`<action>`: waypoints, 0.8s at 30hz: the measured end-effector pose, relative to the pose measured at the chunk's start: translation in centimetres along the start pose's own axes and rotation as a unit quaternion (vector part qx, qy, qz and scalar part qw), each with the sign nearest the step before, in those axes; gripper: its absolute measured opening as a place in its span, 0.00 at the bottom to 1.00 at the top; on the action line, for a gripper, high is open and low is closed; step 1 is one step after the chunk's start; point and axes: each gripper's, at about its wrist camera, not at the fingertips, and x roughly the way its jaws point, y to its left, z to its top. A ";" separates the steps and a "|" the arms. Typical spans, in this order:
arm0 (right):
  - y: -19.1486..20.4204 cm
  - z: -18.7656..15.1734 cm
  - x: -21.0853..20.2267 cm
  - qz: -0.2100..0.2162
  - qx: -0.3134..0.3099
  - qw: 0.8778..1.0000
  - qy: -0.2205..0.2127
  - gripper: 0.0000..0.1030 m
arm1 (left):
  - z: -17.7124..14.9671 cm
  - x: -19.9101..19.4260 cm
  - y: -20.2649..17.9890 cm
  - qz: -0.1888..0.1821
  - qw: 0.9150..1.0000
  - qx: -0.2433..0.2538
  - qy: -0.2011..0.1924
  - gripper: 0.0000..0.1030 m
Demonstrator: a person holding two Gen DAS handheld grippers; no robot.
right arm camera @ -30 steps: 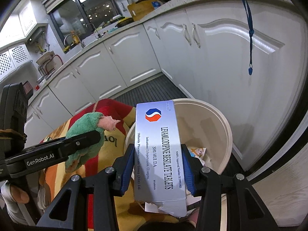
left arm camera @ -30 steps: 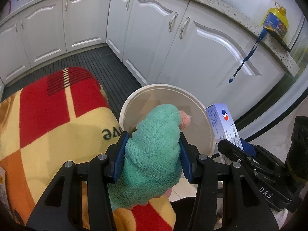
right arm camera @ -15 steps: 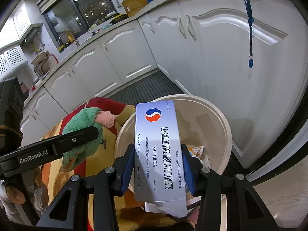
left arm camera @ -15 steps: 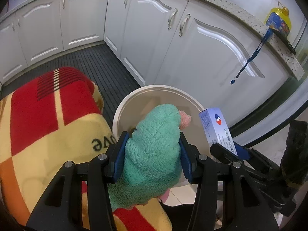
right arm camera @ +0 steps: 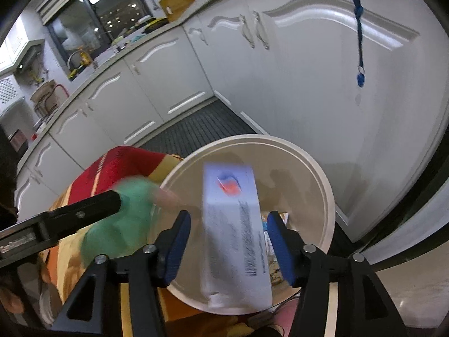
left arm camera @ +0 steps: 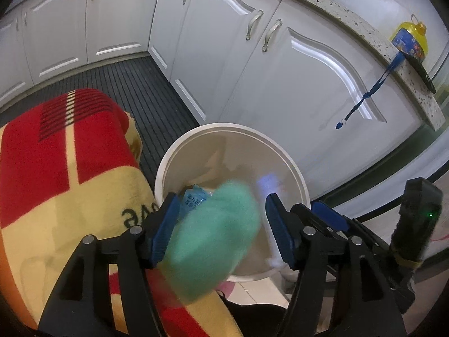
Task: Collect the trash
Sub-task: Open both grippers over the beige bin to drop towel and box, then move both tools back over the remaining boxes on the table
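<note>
Opening fingers (left arm camera: 221, 226) free sock (left arm camera: 213, 241) (blurred) over bin (left arm camera: 291, 165).

White raised-panel cabinet doors (left arm camera: 294, 84) with curved metal handles (left arm camera: 254, 24) run from nine o'clock round to three o'clock, under a speckled stone countertop (left arm camera: 350, 19). A dark ribbed floor mat (left arm camera: 134, 90) lies along their base toward ten o'clock. In the right wrist view a dark window (right arm camera: 106, 14) at eleven o'clock reflects ceiling lights, and a blue lanyard (right arm camera: 359, 28) hangs at one o'clock

Green cloth (left arm camera: 213, 236), white bin (left arm camera: 283, 160), red-yellow blanket (left arm camera: 70, 168)
</note>
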 end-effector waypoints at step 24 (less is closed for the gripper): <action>4.2 -1.3 -2.3 0.018 -0.032 0.999 -0.005 0.59 | -2.9 -6.8 1.8 0.064 0.996 0.019 -0.051 0.61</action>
